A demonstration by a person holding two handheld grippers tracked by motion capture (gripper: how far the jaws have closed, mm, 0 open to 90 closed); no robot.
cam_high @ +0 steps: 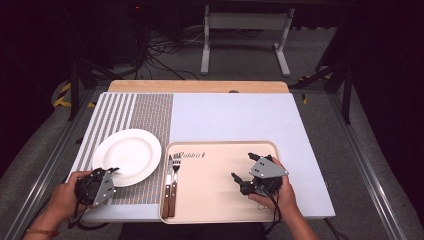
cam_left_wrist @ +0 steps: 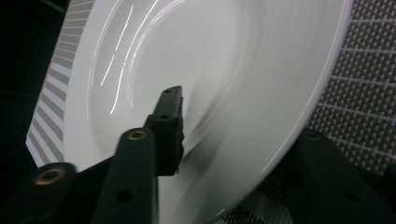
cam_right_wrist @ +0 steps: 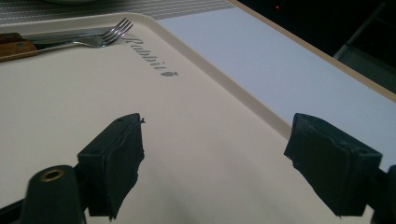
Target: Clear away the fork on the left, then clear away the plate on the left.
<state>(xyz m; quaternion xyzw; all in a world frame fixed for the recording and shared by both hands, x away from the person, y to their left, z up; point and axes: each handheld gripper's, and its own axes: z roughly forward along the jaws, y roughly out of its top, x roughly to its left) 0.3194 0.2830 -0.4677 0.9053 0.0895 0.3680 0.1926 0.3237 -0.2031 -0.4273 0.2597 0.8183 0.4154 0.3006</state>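
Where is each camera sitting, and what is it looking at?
High view: sits above the person's side, looking forward and down on the table; both hands, the left gripper and the right gripper show.
Left gripper view: rides the left gripper, looking along its jaws, one above and one below the rim of the white plate.
Right gripper view: rides the right gripper, looking across the tray between its wide-apart jaws toward the fork.
Shared: the high and left gripper views both show the plate.

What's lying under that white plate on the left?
The white plate sits on a woven placemat, grey mesh with a striped band at its left. One jaw of the left gripper reaches beneath the plate's near rim. Whatever else the plate covers can't be seen.
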